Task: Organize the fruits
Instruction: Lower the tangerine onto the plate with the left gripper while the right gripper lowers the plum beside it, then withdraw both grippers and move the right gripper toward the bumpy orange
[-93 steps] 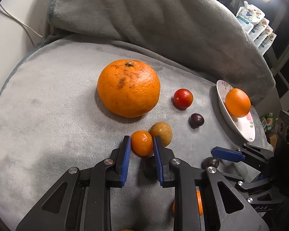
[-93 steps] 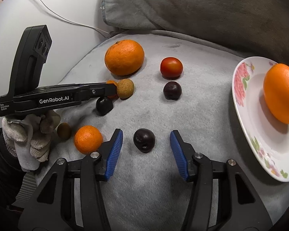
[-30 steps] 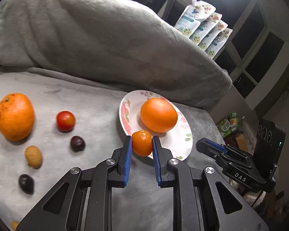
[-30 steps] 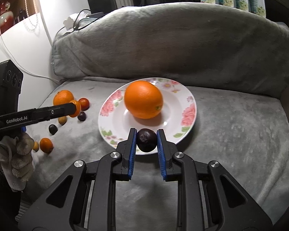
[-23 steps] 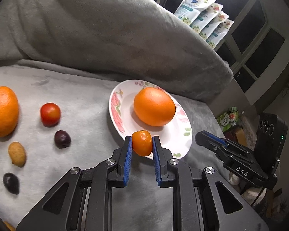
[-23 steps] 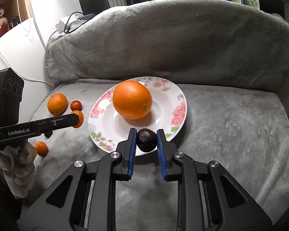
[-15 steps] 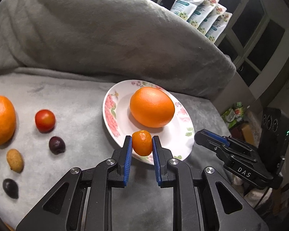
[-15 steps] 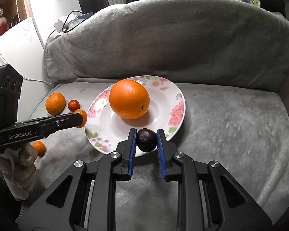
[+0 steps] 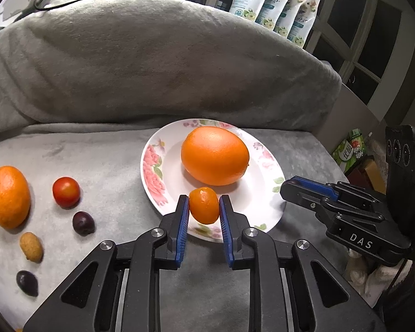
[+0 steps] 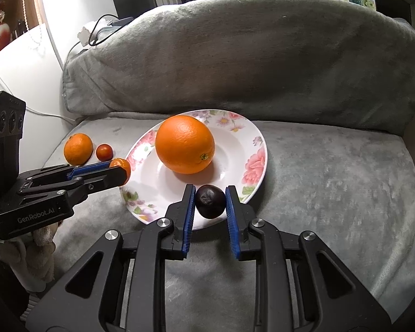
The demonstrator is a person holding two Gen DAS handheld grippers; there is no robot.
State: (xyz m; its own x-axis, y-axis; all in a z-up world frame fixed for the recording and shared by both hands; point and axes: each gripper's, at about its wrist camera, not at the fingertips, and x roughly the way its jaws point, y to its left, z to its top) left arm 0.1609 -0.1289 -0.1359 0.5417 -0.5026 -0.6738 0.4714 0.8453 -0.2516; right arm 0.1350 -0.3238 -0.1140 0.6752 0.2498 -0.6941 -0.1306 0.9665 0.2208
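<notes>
A floral plate [image 9: 155, 171] [image 10: 249, 171] on the grey cushion holds a large orange [image 9: 214, 155] [image 10: 184, 147]. My left gripper [image 9: 204, 210] is shut on a small orange fruit [image 9: 204, 205], held over the plate's near rim; it also shows in the right wrist view [image 10: 121, 166]. My right gripper [image 10: 209, 202] is shut on a dark plum [image 10: 209, 200], held over the plate's near rim. It shows at the right of the left wrist view [image 9: 293, 186].
Left of the plate lie a big orange [image 9: 7, 195] [image 10: 78, 148], a red tomato [image 9: 65, 191] [image 10: 104, 151], a dark plum [image 9: 83, 222], a tan fruit [image 9: 31, 246] and another dark fruit [image 9: 27, 282]. A grey back cushion [image 9: 152, 69] rises behind. Pouches [image 9: 274, 5] stand beyond it.
Both grippers picked up their fruits from the cushion and carried them to the plate. In the last second both moved closer over the plate's near rim.
</notes>
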